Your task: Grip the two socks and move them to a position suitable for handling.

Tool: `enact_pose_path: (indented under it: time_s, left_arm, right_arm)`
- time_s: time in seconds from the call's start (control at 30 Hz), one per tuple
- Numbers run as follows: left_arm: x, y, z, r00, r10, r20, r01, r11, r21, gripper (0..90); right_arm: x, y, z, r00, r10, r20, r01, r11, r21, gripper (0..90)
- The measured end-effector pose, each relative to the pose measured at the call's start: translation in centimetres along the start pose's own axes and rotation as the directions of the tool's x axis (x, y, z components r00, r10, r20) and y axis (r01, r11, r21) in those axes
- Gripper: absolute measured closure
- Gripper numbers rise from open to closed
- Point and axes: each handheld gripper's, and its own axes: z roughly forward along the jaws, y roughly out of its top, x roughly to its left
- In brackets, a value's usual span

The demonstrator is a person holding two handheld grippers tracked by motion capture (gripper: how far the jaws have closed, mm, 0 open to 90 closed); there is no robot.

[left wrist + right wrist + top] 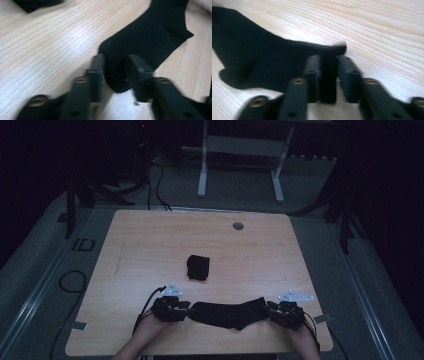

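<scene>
A long black sock (230, 314) lies stretched flat near the front edge of the wooden table (150, 245). My left gripper (186, 309) is at its left end and my right gripper (270, 309) at its right end. In the left gripper view the sock's (155, 32) rounded end sits between the parted jaws of the left gripper (114, 62). In the right gripper view a fold of the sock's (262, 60) edge stands between the jaws of the right gripper (328, 61), with a thin gap beside it. Both grippers are open around the fabric.
A small folded black cloth (198, 267) rests near the table's middle; its corner shows in the left gripper view (32, 3). A round grommet (238, 226) is set in the far edge. A white table frame (240, 150) stands on the floor behind.
</scene>
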Motion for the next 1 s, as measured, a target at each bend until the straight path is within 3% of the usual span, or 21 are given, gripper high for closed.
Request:
enact_pose_path:
  time_s: [0.13,0.2,0.27,0.4,0.5,0.67,0.83,1.0]
  left_arm:
    - [0.5,-0.2,-0.6,0.9993,-0.028,-0.026,0.027,0.9994,-0.02,58.2]
    - [0.8,-0.3,-0.9,0.9987,-0.037,-0.034,0.036,0.9988,-0.034,58.1]
    - [0.9,-0.5,-1.3,0.9984,-0.037,-0.042,0.035,0.9984,-0.045,51.9]
    - [1.3,-0.9,-2.0,0.9975,-0.033,-0.062,0.028,0.9965,-0.079,45.3]
    - [1.7,-1.3,-2.3,0.997,-0.045,-0.064,0.038,0.9941,-0.102,45.1]
    - [2.1,-1.7,-2.5,0.996,-0.061,-0.065,0.053,0.99,-0.131,41.1]
    - [2.1,-1.8,-2.5,0.9956,-0.058,-0.073,0.047,0.9878,-0.149,36.1]
    - [2.1,-2.0,-2.6,0.992,-0.073,-0.103,0.056,0.9855,-0.16,22.7]
  right_arm:
    - [0.0,0.3,-0.2,0.9997,-0.023,0.002,0.023,1.0,0.016,50.1]
    - [0.1,0.6,-0.3,0.9995,-0.031,0.012,0.031,0.999,0.01,48.6]
    - [0.1,1.2,-0.5,0.9992,-0.038,0.011,0.038,0.999,-0.002,47.1]
    - [0.6,3.3,-0.5,0.9973,-0.07,0.024,0.071,0.996,-0.045,46.4]
    - [1.3,5.6,0.0,0.9953,-0.097,-0.004,0.096,0.992,-0.081,44.7]
    - [3.2,9.7,2.6,0.9878,-0.147,-0.052,0.141,0.984,-0.105,42.6]
    - [5.4,12.9,6.3,0.9788,-0.176,-0.105,0.166,0.982,-0.094,42.3]
    - [7.4,15.2,9.9,0.9695,-0.2,-0.142,0.192,0.979,-0.066,40.9]
